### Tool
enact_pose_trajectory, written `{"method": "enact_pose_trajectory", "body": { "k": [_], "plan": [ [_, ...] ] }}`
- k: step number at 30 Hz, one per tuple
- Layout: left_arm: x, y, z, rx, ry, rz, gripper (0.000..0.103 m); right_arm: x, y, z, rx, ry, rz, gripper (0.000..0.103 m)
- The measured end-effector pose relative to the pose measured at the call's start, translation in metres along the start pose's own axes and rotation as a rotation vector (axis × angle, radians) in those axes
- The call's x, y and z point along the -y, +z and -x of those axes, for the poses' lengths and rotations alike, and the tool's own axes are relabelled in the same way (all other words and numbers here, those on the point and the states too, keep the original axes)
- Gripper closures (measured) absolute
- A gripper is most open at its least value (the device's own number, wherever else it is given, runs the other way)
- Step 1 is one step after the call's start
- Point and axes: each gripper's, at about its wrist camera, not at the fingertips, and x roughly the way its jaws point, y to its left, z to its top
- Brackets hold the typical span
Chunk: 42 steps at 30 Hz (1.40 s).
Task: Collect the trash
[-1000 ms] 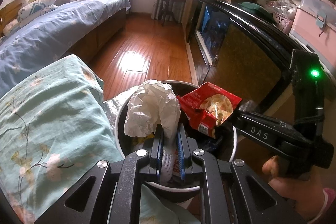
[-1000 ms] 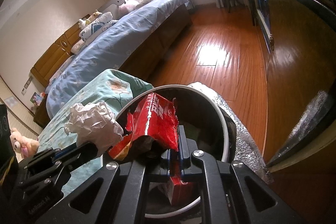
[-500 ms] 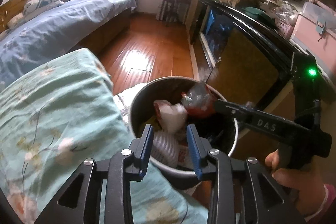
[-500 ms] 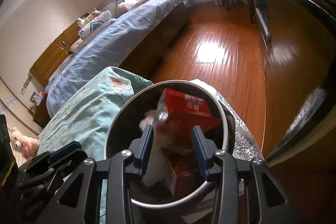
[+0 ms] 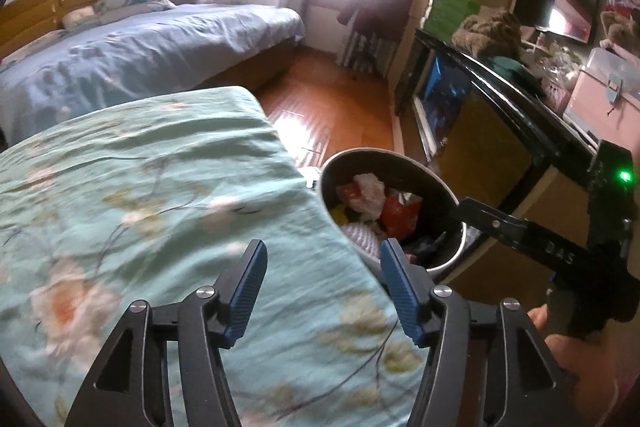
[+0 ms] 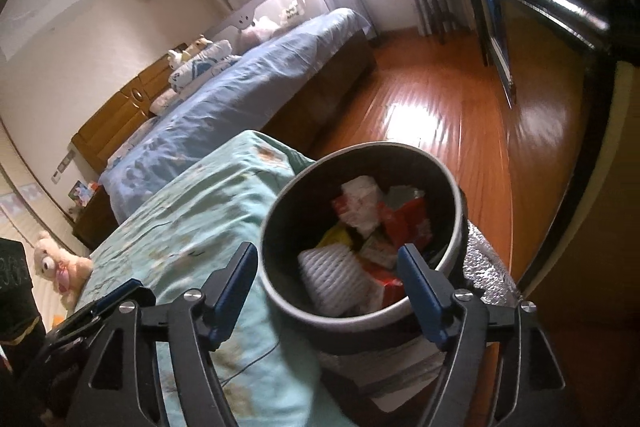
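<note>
**Trash sits in the bin, both tools empty**

Trash fills the round bin that stands on the wooden floor, pressed against the edge of the floral teal bedspread. Inside you can see a crumpled white paper, a red snack wrapper, a yellow scrap and a ribbed white cup lying low at the near side.

Your left tool hangs above the bedspread with its blue-padded fingers spread wide, nothing between them; its right finger overlaps the bin's near rim in the left wrist view. Your right tool has its jaws apart too and grips nothing, framing the bin from above, with the trash visible between the fingers.

In the left wrist view your right tool's black body reaches in from the right, its tip over the bin's far rim, a green light glowing on it. A blue bed lies beyond, and a dark cabinet runs along the right side.
</note>
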Motion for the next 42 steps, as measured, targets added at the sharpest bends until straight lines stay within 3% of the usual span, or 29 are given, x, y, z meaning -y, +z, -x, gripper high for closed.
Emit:
{"method": "enact_pose_trajectory", "body": {
  "k": [7, 11, 14, 17, 18, 20, 26, 42],
  "plan": [
    [-0.004, -0.021, 0.050, 0.093, 0.056, 0.006, 0.035, -0.041, -0.011, 0.024, 0.089, 0.007, 0.115, 0.022],
    [-0.006, -0.029, 0.081, 0.165, 0.103, 0.001, 0.027, -0.062, -0.008, 0.039, 0.172, 0.008, 0.183, 0.005],
    [-0.006, -0.032, 0.099, 0.222, 0.141, -0.008, 0.024, -0.076, -0.004, 0.048, 0.223, 0.008, 0.221, 0.002],
    [-0.006, -0.037, 0.118, 0.297, 0.194, -0.008, 0.010, -0.086, -0.001, 0.053, 0.273, -0.001, 0.253, 0.000],
    [-0.006, -0.040, 0.122, 0.320, 0.214, -0.006, 0.000, -0.088, -0.002, 0.053, 0.281, -0.005, 0.260, 0.000],
    [-0.004, -0.044, 0.130, 0.362, 0.253, -0.005, 0.001, -0.092, -0.003, 0.050, 0.286, -0.011, 0.272, 0.000],
    [0.002, -0.054, 0.131, 0.370, 0.315, -0.012, 0.001, -0.096, -0.011, 0.037, 0.279, -0.035, 0.297, 0.000],
    [-0.004, -0.043, 0.117, 0.374, 0.363, 0.017, 0.001, -0.101, -0.010, 0.040, 0.304, -0.041, 0.317, 0.000]
  ]
}}
